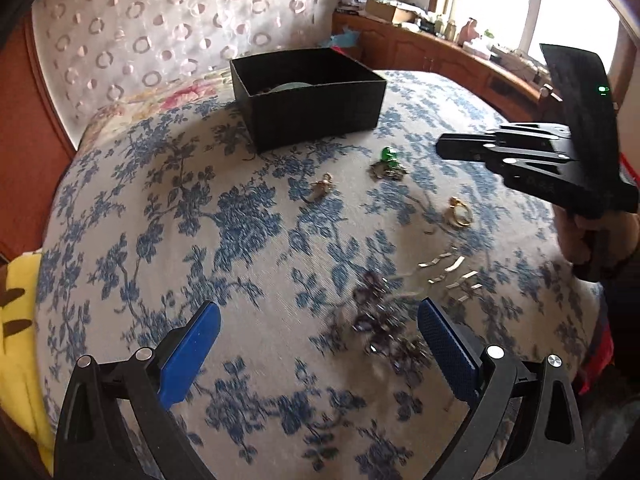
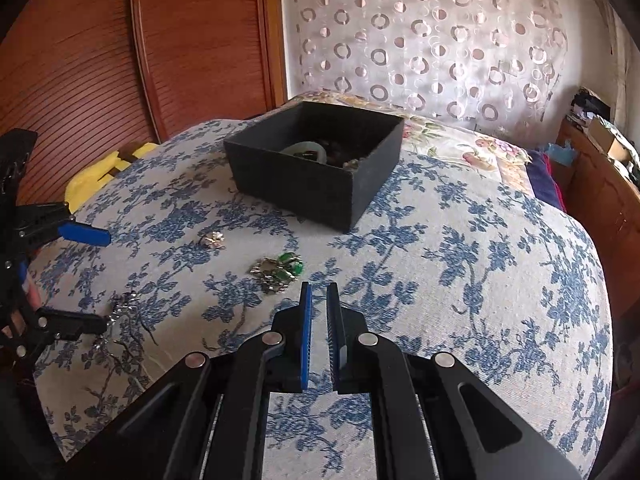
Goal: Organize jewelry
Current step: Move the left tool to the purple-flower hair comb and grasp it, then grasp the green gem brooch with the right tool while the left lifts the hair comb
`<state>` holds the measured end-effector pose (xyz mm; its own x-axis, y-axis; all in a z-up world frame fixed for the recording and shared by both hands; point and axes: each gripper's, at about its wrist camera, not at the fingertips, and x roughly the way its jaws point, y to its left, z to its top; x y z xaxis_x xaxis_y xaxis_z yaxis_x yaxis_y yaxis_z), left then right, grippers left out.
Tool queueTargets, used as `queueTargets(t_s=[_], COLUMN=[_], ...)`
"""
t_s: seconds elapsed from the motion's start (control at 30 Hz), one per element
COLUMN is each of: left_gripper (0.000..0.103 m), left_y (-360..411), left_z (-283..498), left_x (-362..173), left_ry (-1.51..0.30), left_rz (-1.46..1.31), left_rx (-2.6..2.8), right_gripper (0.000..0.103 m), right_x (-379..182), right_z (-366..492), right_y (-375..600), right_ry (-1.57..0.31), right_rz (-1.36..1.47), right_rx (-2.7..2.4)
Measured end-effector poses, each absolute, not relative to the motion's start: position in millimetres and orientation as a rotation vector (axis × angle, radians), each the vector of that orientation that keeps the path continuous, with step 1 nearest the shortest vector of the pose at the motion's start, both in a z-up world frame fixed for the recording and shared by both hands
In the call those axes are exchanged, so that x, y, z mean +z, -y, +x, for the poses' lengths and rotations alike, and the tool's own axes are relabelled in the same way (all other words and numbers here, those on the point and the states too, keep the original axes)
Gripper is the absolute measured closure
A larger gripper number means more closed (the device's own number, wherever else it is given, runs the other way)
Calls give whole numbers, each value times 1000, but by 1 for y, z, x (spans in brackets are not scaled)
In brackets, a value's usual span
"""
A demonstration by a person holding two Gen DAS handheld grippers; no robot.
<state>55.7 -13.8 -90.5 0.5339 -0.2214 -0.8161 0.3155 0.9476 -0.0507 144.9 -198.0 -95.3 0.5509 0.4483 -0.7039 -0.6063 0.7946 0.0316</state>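
A black open box (image 1: 308,96) stands on the floral bed cover and holds a pale bangle (image 2: 306,148) and other pieces. Loose jewelry lies in front of it: a green-stone piece (image 1: 387,164), a small gold ring (image 1: 322,188), a gold ring (image 1: 460,212), and a dark beaded necklace with silver bars (image 1: 384,312). My left gripper (image 1: 318,340) is open, low over the cover, with the necklace just inside its right finger. My right gripper (image 2: 319,300) is nearly shut and empty, hovering near the green-stone piece (image 2: 286,266).
The blue-flowered bed cover (image 2: 480,280) fills both views. A yellow cloth (image 1: 20,304) lies at the left edge. A wooden cabinet (image 1: 440,52) with clutter runs along the window. A curtain with ring pattern (image 2: 420,40) hangs behind the box.
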Motion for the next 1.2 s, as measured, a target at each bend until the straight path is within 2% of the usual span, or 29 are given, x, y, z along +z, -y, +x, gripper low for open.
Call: queueTargets(t_s=[0.07, 0.1, 0.13, 0.2, 0.27, 0.37, 0.4, 0.53, 0.57, 1.1, 1.17, 1.2], left_gripper=[8, 12, 18, 39, 46, 48, 55, 69, 79, 80, 80, 80], left_y=[13, 14, 13, 14, 15, 15, 16, 16, 17, -3, -6, -8], left_z=[51, 50, 49, 48, 48, 49, 49, 48, 47, 52, 55, 55], left_x=[-89, -88, -88, -88, -88, -91, -92, -96, -97, -62, -58, -56], left_ry=[-938, -934, -928, -927, -929, -931, -929, -929, -927, -758, -742, -735], left_rz=[88, 78, 63, 39, 21, -10, -18, -56, -58, -23, -27, -29], left_rx=[-326, -328, -335, -346, -357, -370, -374, -400, -404, -295, -284, -282], right_gripper=[94, 94, 94, 94, 94, 94, 94, 94, 94, 94, 82, 80], right_x=[-95, -94, -94, -94, -94, -94, -94, -96, -96, -103, -102, -102], right_z=[144, 144, 145, 145, 145, 146, 147, 152, 153, 173, 175, 176], right_y=[195, 192, 191, 189, 187, 184, 184, 181, 180, 170, 169, 169], right_ry=[-762, -762, -762, -763, -766, -771, -775, -787, -791, -850, -855, -855], right_rz=[-232, -234, -236, -238, -240, -245, -244, -234, -233, -192, -174, -171], right_rx=[637, 641, 642, 644, 647, 650, 651, 657, 659, 665, 672, 674])
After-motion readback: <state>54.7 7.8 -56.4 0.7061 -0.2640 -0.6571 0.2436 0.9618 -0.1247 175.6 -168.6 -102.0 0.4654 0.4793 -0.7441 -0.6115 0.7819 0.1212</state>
